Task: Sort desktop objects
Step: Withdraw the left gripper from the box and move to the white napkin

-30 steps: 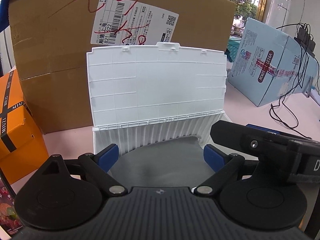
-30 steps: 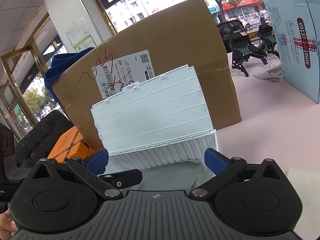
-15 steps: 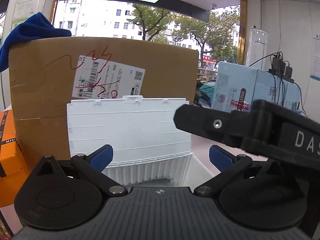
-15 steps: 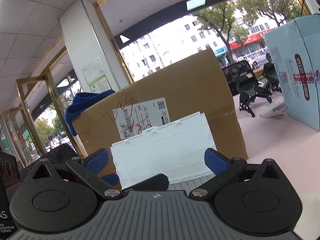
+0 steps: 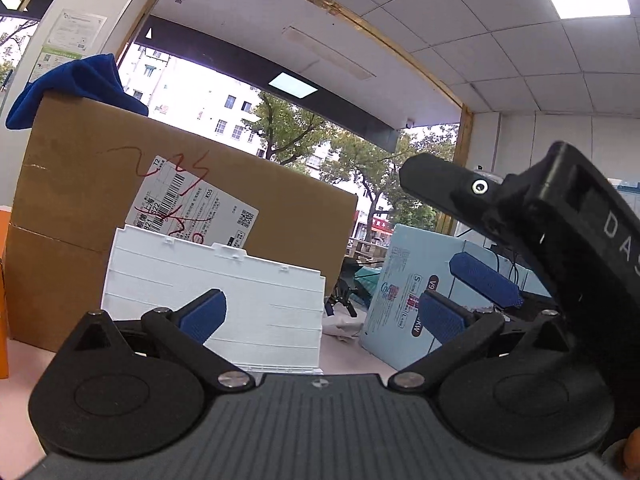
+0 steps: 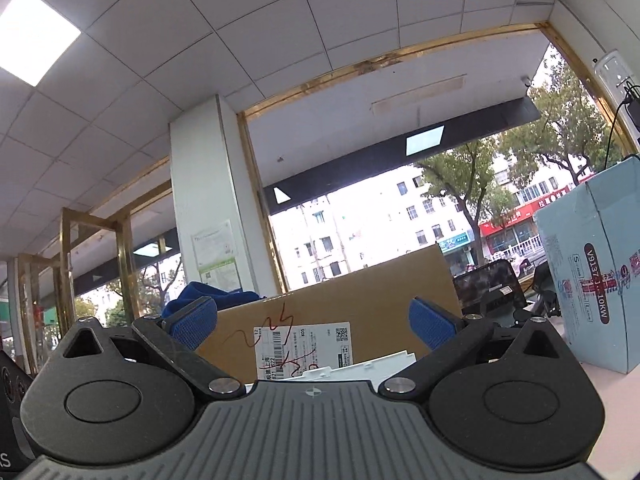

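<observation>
A white plastic storage box [image 5: 216, 300] stands on the pink table [image 5: 344, 356] with its ribbed lid raised against a big cardboard carton [image 5: 80, 208]. My left gripper [image 5: 320, 316] points up and over it, open, with nothing between its blue pads. The right gripper's black housing [image 5: 568, 232] crosses the right side of the left wrist view. In the right wrist view my right gripper [image 6: 314, 326] is open and empty, aimed at the ceiling. Only the lid's top edge [image 6: 360, 368] shows there above the gripper's body. The box's inside is hidden in both views.
A blue cloth [image 5: 80, 88] lies on top of the carton. A light blue printed box [image 5: 404, 292] stands to the right on the table. An orange box [image 5: 3, 292] shows at the left edge. Black gear and cables sit beyond the carton.
Both grippers have tilted upward and drawn back from the white box, so its inside has dropped out of view. The right gripper has risen across the left wrist view. Both stay open.
</observation>
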A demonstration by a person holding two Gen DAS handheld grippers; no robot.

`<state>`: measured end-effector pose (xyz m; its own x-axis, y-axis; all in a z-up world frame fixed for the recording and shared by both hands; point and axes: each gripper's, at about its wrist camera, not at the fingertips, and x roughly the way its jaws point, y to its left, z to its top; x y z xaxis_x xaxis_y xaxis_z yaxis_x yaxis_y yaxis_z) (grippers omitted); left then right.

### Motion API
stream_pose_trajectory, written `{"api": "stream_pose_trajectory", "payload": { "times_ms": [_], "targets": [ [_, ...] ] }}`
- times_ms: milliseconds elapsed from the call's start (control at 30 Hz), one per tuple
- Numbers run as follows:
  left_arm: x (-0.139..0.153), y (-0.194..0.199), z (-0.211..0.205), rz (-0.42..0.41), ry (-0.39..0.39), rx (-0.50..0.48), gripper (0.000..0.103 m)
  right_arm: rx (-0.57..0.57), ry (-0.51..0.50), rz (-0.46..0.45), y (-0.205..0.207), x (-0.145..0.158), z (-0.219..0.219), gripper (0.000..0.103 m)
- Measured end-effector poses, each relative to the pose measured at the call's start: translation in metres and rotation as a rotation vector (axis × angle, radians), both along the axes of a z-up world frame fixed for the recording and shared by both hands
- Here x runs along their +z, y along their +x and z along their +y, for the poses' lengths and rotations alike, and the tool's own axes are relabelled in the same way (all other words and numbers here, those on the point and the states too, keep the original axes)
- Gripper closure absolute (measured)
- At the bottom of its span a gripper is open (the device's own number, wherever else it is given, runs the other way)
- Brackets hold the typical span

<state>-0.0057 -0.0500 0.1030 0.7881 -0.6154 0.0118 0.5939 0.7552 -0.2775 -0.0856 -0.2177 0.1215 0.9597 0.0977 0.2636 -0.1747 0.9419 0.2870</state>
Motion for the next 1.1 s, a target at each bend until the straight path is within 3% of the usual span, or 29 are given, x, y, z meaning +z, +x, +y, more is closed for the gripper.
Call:
{"api": "stream_pose_trajectory", "payload": {
  "times_ms": [100,267,500,667,867,967,1100],
  "targets": [
    [-0.008,-0.008,-0.010,-0.017,0.016,-0.015,0.000,-0.018,-0.006,-0.017,-0.019,-0.013,-0.015,0.000],
    [-0.024,-0.026,-0.030,-0.027,0.043,-0.139,0.000,-0.149,-0.024,-0.051,-0.055,-0.045,-0.048,0.000],
    [-0.042,-0.058,-0.059,-0.113,0.180,-0.311,0.000,-0.323,0.105,0.034,-0.085,-0.075,-0.100,0.000],
    [-0.055,-0.062,-0.074,-0.051,0.254,-0.409,0.000,-0.410,0.087,0.044,-0.102,-0.085,-0.114,0.000],
    [-0.065,-0.069,-0.083,-0.054,0.325,-0.422,0.000,-0.474,0.026,0.106,-0.122,-0.095,-0.134,0.000],
    [-0.069,-0.070,-0.087,-0.046,0.358,-0.435,0.000,-0.490,0.127,0.139,-0.131,-0.102,-0.159,0.000],
    [-0.071,-0.068,-0.092,-0.015,0.390,-0.437,0.000,-0.406,0.275,0.262,-0.127,-0.111,-0.198,0.000]
  ]
}}
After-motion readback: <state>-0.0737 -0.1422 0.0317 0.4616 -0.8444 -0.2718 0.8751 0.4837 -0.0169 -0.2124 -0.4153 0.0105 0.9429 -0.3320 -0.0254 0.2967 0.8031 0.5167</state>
